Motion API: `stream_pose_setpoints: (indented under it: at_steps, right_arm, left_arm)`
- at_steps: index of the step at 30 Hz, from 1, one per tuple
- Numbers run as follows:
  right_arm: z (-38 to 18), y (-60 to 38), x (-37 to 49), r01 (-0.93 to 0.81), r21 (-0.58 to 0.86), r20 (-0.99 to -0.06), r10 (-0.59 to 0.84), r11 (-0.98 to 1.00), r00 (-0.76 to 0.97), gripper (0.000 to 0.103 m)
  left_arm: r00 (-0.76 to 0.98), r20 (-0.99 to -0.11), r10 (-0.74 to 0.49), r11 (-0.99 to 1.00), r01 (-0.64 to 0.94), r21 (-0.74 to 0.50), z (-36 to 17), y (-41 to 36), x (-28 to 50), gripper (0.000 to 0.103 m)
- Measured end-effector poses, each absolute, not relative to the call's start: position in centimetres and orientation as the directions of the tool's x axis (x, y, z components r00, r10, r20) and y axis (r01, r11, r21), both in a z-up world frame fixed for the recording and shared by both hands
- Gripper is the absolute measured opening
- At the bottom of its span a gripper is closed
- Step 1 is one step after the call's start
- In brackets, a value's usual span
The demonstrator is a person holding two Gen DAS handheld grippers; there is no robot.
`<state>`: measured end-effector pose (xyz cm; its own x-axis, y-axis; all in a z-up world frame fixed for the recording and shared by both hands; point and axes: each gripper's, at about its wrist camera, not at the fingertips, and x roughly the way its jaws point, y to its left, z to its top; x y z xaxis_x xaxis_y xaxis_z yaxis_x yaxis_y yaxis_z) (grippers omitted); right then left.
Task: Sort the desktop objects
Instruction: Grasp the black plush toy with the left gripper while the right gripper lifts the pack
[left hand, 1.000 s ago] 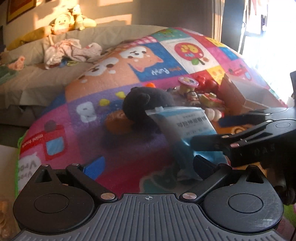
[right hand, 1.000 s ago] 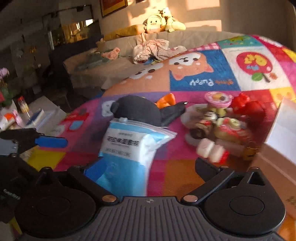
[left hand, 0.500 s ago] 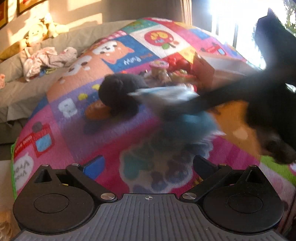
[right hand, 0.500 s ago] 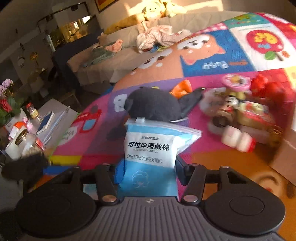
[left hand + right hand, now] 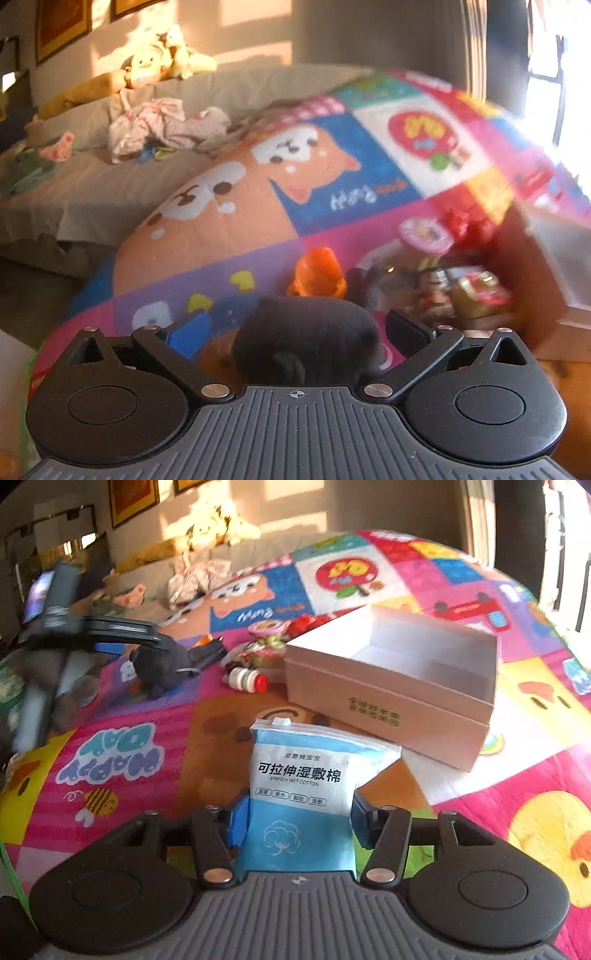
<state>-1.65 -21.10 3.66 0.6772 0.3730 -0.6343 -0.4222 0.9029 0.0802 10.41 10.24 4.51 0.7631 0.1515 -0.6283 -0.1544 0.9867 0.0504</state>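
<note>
- Since the earlier frame, the right gripper [image 5: 295, 827] has just closed on the blue cotton-pad pouch [image 5: 301, 794], lifted it off the play mat [image 5: 122, 716] and swung toward the box.
- Pouch sits low centre, pinched upright between both fingers.
- Left gripper [image 5: 295, 328], jaws apart, now straddles the black plush toy [image 5: 306, 339] without pressing it.
- Step in hand: carrying the pouch; next comes lowering it over the rim.
- White cardboard box [image 5: 391, 701], right of centre, looks empty; small toys [image 5: 258, 653] crowd its left side.

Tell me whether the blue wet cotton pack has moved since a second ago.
Yes. The blue pack, clamped in the right tongs, has left the black plush and now sits before the open box.
</note>
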Motion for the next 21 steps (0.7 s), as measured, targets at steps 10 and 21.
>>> stream_pose_setpoints:
  at_steps: [10,21]
  right_arm:
    - [3.5,-21.3,-2.9,-0.432,0.063,-0.57,0.388,0.9,0.725,0.056]
    - [3.8,-23.0,-2.5,-0.346,0.076,-0.53,0.332,0.935,0.781,0.081]
  left_arm:
    - [0.74,-0.651,0.167,0.986,-0.112,0.126,3.0,9.7,10.3,0.09]
    - [0.871,-0.466,-0.154,0.988,0.143,-0.06,7.4,3.3,1.9,0.088]
